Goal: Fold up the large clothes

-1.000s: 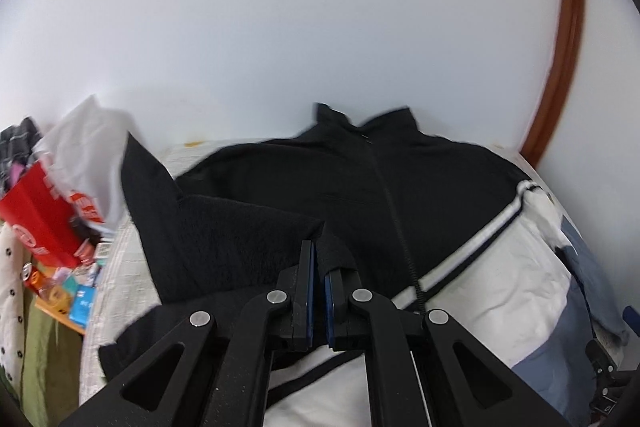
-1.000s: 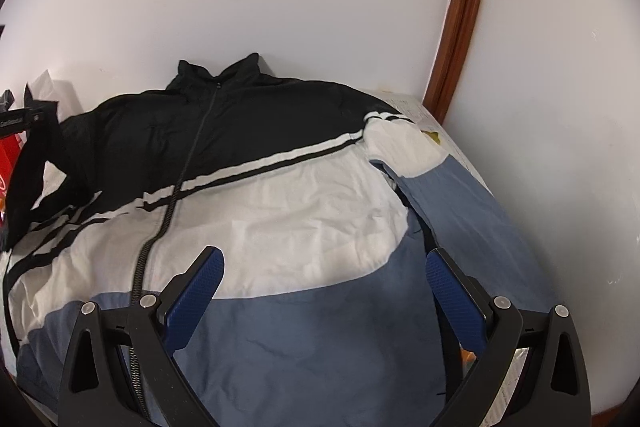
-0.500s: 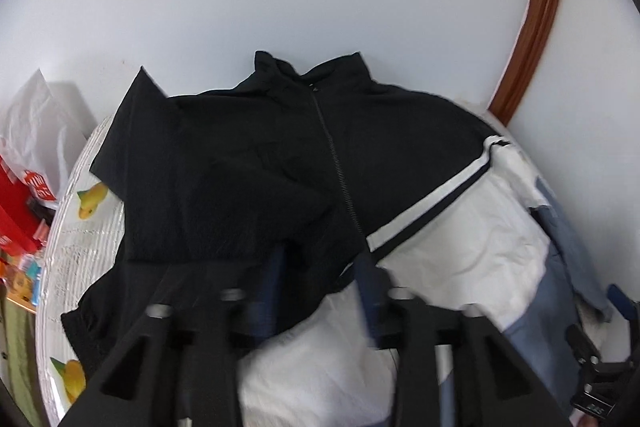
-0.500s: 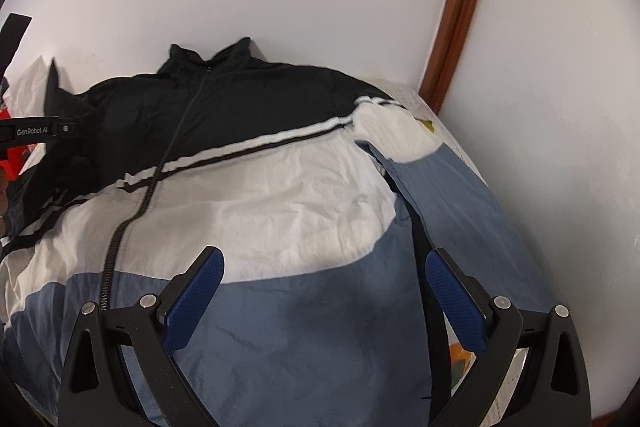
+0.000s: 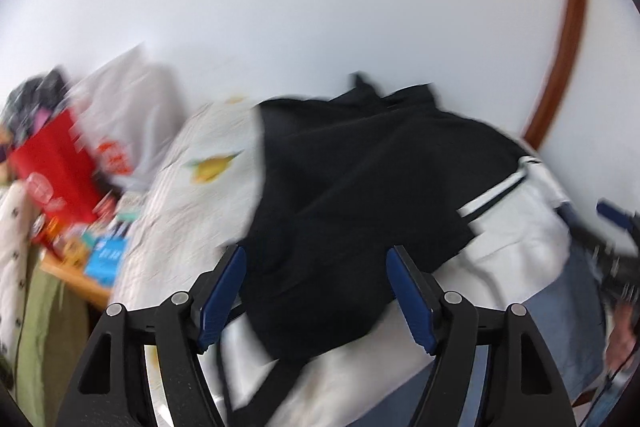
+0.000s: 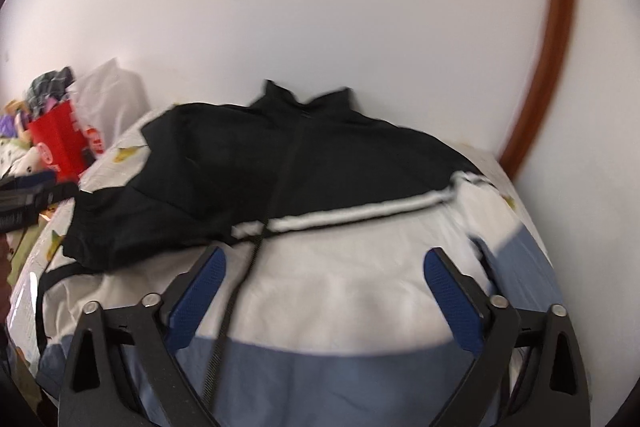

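Note:
A large zip jacket, black on top, white in the middle and blue at the hem, lies front up on a bed. Its black left sleeve is folded in across the chest; it also shows in the right wrist view. My left gripper is open and empty, just above the folded sleeve. My right gripper is open and empty above the white band, near the zip. The right sleeve lies along the jacket's right side.
The bed has a white sheet with a fruit print. A red bag and a white plastic bag stand with clutter to the left. A white wall is behind, with a brown door frame at the right.
My left gripper opened and let go of the black sleeve, which now lies folded on the chest, then drew back. My right gripper stayed open and shifted left over the jacket.

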A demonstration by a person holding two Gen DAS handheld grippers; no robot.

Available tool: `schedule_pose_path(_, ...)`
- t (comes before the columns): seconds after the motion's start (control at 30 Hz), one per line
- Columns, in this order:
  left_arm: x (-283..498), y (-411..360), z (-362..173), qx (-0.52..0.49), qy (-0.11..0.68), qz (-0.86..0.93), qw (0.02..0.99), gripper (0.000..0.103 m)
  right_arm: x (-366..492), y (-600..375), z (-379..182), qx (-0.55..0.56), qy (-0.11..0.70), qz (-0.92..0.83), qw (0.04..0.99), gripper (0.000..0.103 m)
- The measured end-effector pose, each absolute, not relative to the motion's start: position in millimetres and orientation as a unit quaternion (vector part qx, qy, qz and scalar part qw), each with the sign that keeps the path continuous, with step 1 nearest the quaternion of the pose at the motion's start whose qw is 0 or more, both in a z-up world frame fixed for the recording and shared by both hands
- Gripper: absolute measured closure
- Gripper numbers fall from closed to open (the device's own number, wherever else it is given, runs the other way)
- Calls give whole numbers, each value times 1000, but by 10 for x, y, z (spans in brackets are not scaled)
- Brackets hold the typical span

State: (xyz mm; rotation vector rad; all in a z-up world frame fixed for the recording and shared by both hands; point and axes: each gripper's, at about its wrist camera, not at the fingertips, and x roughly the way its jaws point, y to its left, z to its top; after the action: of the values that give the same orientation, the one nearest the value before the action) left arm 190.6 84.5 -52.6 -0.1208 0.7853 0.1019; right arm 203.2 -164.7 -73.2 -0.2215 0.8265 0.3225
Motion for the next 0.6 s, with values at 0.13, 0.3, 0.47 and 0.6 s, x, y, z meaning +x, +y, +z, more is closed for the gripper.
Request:
schedule_pose_path(0.13,1681,1284,-799,-97,401,66,909,31,2262,-1233,-792,-115,405,195,886,12)
schedule_pose_path(0.3,1524,1556,-1169,-142,420,52,895,31,2548,-782,-930,-100,416,263,864,12)
schedule_pose_path(0.47,1537,1582,-1419,-166,429,28,887,31,2856,-330,-1202,-75,438,298,845,13)
schedule_pose_path(0.6,1632,1560,-1530,-170,434,21,885,31,3046,-77,-1388,-53,458,310,832,48)
